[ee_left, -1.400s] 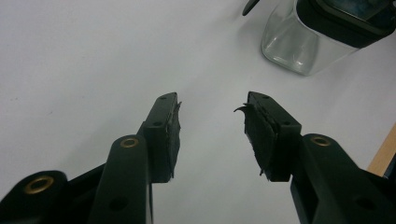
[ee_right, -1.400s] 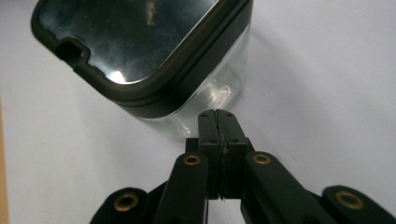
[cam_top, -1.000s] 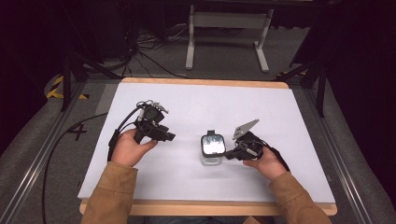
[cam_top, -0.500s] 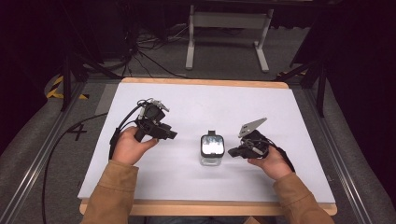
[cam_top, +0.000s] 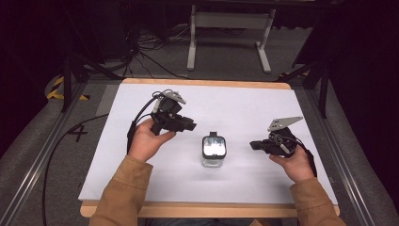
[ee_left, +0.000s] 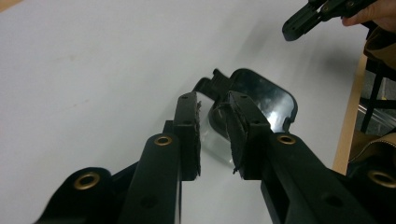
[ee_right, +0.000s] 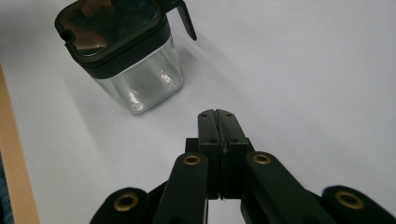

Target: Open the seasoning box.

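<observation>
A small square jar of clear glass or plastic, capped with a glossy black lid that has a little tab at one edge, stands upright near the middle of my smooth white table, between my two hands. My left gripper hangs above and beside it; its matte black jaws, lined with ragged pads, have just been closing and now stand a narrow gap apart, empty. My right gripper has its jaws pressed flat together on nothing, well apart from the jar.
</observation>
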